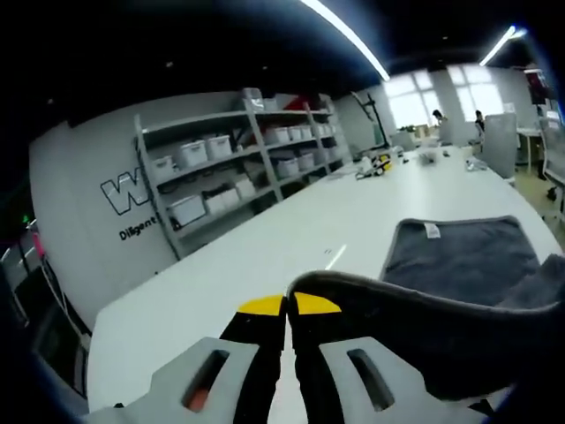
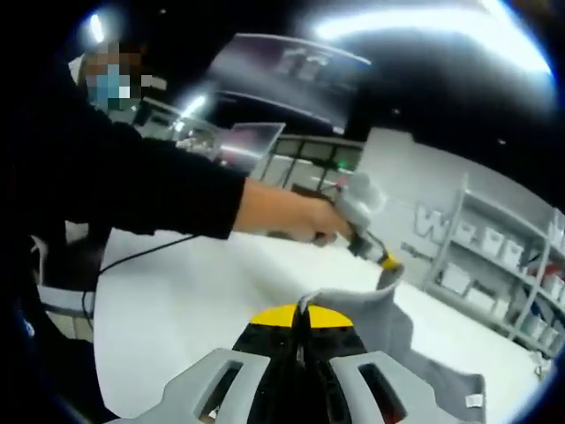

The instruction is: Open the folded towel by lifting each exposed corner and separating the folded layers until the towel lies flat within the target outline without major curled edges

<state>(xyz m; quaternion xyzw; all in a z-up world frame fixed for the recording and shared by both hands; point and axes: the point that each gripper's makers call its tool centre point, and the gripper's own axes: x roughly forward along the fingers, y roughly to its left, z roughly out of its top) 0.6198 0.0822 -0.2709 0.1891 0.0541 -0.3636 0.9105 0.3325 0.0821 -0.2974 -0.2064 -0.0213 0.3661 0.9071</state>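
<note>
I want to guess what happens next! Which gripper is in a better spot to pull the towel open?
Probably the left gripper. It pinches the towel at an outer edge and is held high, so it could lift away. The right gripper also pinches an edge, closer in.

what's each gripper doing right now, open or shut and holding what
left gripper: shut on an edge of the grey towel, lifted off the white table.
right gripper: shut on another edge of the towel.
</note>
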